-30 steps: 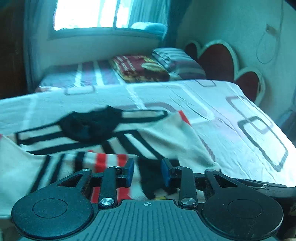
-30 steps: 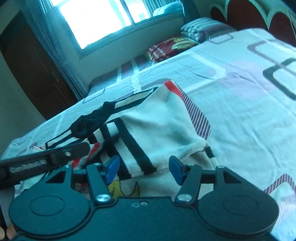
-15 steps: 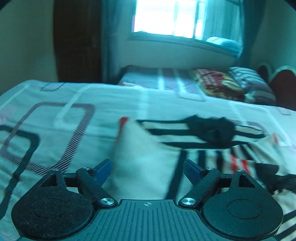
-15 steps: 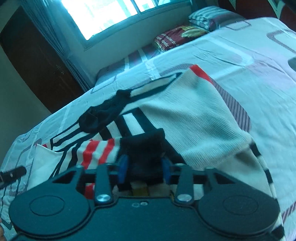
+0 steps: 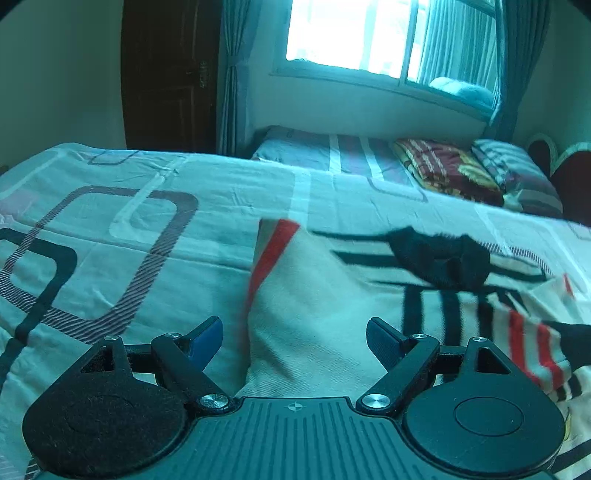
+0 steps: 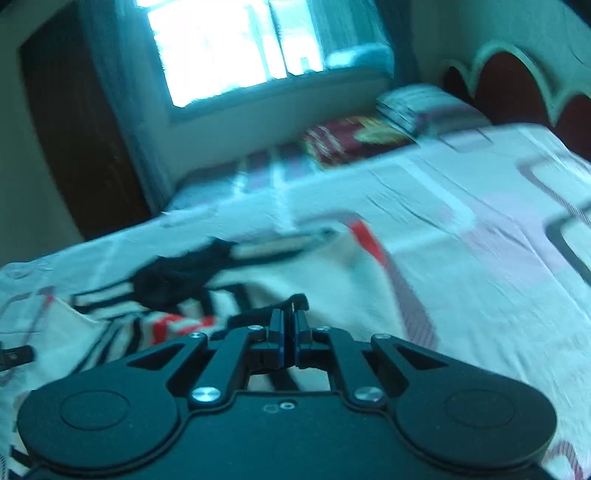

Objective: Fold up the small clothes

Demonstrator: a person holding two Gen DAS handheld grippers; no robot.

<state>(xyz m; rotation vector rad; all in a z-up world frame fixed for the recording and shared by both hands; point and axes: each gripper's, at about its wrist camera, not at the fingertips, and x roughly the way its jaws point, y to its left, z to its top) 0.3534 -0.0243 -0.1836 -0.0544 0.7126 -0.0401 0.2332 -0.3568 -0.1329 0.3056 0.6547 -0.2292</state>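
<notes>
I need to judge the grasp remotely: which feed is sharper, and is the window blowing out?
Left wrist view: mostly sharp, slight smear on the striped shirt, open left claw crisp. Right wrist view: motion blur over the bedsheet and shirt, only the shut right claw sharp. The window is overexposed in both; everything has a teal cast.

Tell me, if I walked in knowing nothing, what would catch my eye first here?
Probably the cream garment with black and red stripes, spread over the patterned bedsheet in the middle of both views. In the right wrist view, the right gripper is pinched shut on a dark edge of that garment, while the left gripper hangs open over the garment's left side. Behind it all, a bright window glows above a second bed.
</notes>
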